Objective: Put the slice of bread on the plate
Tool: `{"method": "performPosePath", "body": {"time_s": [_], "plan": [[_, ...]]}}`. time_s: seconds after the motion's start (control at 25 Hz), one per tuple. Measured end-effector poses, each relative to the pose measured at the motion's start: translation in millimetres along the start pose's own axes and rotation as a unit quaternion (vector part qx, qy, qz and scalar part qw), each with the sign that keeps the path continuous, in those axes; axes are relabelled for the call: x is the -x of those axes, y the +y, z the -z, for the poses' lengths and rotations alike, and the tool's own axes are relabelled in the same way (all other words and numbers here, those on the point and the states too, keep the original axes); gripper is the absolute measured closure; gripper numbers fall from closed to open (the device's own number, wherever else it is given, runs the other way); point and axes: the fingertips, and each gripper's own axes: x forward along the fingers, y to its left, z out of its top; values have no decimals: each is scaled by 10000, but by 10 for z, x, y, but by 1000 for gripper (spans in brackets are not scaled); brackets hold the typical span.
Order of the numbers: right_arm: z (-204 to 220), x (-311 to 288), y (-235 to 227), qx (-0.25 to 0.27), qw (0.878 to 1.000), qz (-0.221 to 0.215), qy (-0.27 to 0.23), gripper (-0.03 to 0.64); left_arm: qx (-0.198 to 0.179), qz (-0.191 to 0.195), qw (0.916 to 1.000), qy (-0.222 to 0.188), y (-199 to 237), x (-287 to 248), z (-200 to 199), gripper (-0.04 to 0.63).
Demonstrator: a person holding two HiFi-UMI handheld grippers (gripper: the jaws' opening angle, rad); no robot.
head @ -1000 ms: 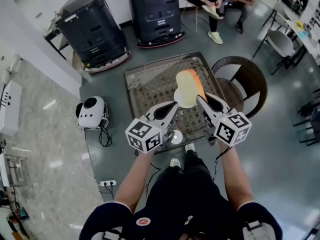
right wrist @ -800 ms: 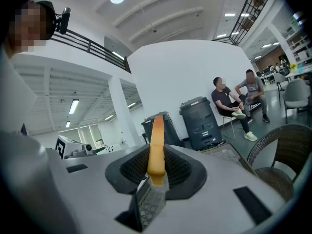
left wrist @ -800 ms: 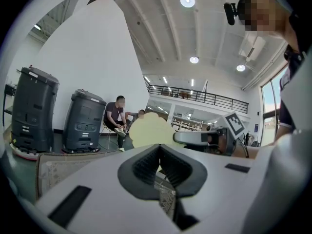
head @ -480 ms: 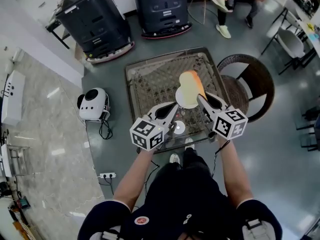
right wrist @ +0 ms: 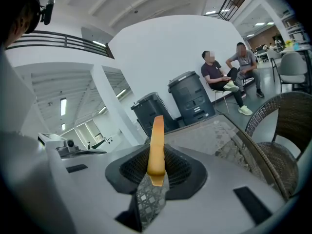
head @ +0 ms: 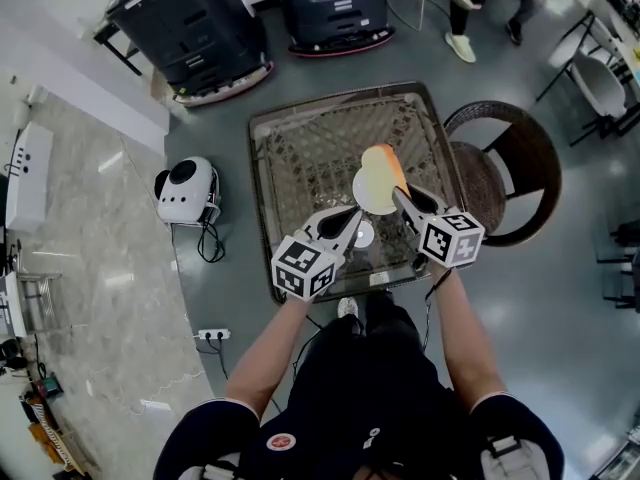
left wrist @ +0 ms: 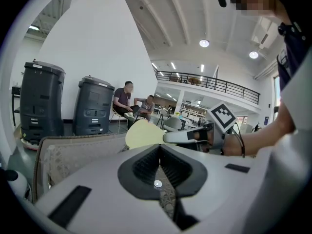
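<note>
A pale slice of bread (head: pixel 375 182) with an orange-brown crust hangs above the table, and my right gripper (head: pixel 401 197) is shut on its near edge. Edge-on in the right gripper view, the bread (right wrist: pixel 157 143) stands upright between the pads. My left gripper (head: pixel 351 214) sits just left of the bread, shut with nothing in it. In the left gripper view the bread (left wrist: pixel 142 133) and the right gripper (left wrist: pixel 191 135) show ahead. A small white round plate (head: pixel 363 235) lies on the table below both grippers, partly hidden by the left one.
The table (head: pixel 290 164) is square with a wicker frame and glass top. A round wicker chair (head: pixel 512 172) stands at its right. A white round device (head: pixel 186 194) with a cable lies on the floor at left. Two dark grey machines (head: pixel 192 30) stand behind; people sit beyond.
Both grippers have come down toward the table top, the right one carrying the bread with it. The bread now hangs lower over the table's near half.
</note>
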Motion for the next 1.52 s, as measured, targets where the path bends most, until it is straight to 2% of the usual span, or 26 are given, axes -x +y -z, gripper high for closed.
{"method": "performPosePath", "body": {"time_s": [0.4, 0.68, 1.08, 1.52], "plan": [[404, -465, -404, -270, 9977, 94, 620, 528, 213, -70, 9995, 235, 144, -268, 211, 589], [606, -652, -493, -537, 9944, 54, 912, 528, 362, -126, 9983, 441, 155, -348, 429, 588], [779, -791, -680, -798, 9903, 19, 1134, 528, 420, -168, 9975, 535, 187, -433, 543, 589], [833, -801, -928, -894, 9868, 287, 1321, 527, 432, -216, 9965, 684, 183, -458, 632, 589]]}}
